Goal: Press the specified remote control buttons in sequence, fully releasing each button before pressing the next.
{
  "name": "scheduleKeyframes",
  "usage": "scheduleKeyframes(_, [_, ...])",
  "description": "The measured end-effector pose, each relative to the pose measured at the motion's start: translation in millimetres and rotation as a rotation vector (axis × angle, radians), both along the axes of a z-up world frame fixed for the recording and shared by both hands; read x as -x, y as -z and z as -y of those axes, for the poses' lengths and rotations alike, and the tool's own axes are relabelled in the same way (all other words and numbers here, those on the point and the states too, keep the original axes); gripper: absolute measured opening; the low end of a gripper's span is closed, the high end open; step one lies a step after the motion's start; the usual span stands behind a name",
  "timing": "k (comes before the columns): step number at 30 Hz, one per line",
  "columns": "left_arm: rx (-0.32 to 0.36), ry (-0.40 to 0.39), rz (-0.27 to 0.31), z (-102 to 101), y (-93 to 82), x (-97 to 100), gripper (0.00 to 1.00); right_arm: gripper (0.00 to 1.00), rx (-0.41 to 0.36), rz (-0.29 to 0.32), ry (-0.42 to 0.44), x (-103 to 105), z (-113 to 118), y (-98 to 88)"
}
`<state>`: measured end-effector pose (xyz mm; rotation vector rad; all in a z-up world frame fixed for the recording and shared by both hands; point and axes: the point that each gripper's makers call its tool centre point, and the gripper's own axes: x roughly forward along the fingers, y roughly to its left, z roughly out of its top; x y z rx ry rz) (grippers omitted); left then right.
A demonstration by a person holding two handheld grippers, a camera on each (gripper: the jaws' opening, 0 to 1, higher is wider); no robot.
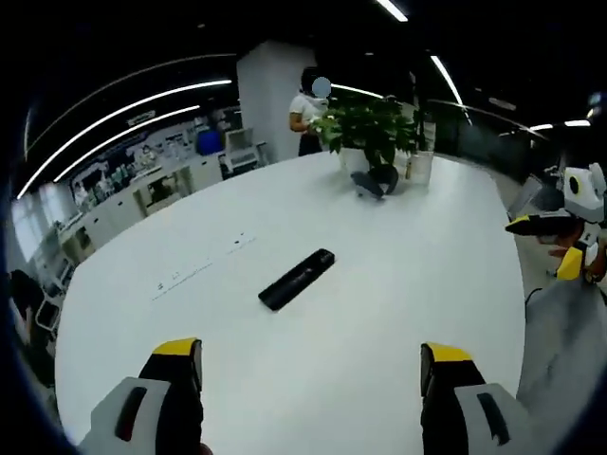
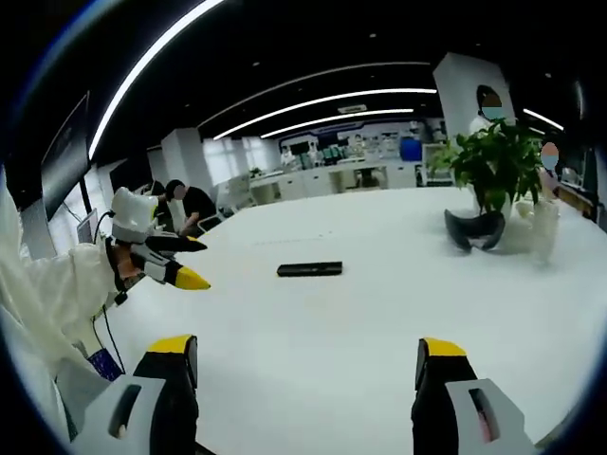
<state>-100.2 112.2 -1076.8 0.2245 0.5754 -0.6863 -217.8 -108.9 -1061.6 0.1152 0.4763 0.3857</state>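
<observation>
Currently, both tools idle above counter.
Remote: black remote control flat on white counter, lying diagonally in left gripper view; same remote in right gripper view, well ahead of jaws, nothing touching it.
Left tool: left tool jaws spread wide, yellow-tipped, nothing between them, above counter short of remote; also visible from right gripper view at left, held by person in white sleeve, yellow tips parted, clear of remote.
Right tool: right tool jaws wide apart, empty, over bare counter; seen in left gripper view at far right edge, past counter rim, too small there to judge jaw gap.
Plant: potted plant at far end of counter; dark curved object at its base, type unclear.
Counter marks: two small marked patches left of remote, detail unreadable.
Background: person standing behind plant; seated person in dark top beyond counter edge; office desks and ceiling light strips behind.
</observation>
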Motion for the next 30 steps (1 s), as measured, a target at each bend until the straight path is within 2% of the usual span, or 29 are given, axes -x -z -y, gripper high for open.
scheduleKeyframes(7, [0.021,-0.039,0.011,-4.4,-3.7,33.9,0.99,0.95,-0.005,0.010,0.005,-0.8,1.2,0.1])
scheduleKeyframes(12, [0.062,-0.101,-0.004,-3.9,-7.0,52.0,0.99,0.95,-0.002,0.016,0.005,-1.7,2.4,-0.4])
scheduleKeyframes(16, [0.120,-0.148,-0.022,0.1,-8.2,68.9,0.99,0.95,-0.009,0.020,0.008,-0.3,5.1,-2.3])
scheduleKeyframes(17, [0.123,-0.161,-0.033,0.2,-6.6,72.3,0.99,0.95,-0.012,0.019,0.008,0.4,5.3,-2.3])
scheduleKeyframes(20, [0.117,-0.170,-0.004,-0.4,-5.7,82.5,0.99,0.95,-0.009,0.013,0.009,3.6,6.0,-1.0])
scheduleKeyframes(23, [0.117,-0.180,-0.010,-0.7,-4.2,90.0,0.99,0.95,-0.003,0.009,0.011,6.2,7.8,0.3])
scheduleKeyframes(27, [0.122,-0.177,0.020,2.5,-7.2,99.3,0.99,0.95,0.011,0.015,0.009,8.9,8.9,0.7])
scheduleKeyframes(30, [0.123,-0.182,0.021,4.8,-6.6,104.2,0.99,0.95,0.010,0.018,0.013,8.6,9.6,0.2])
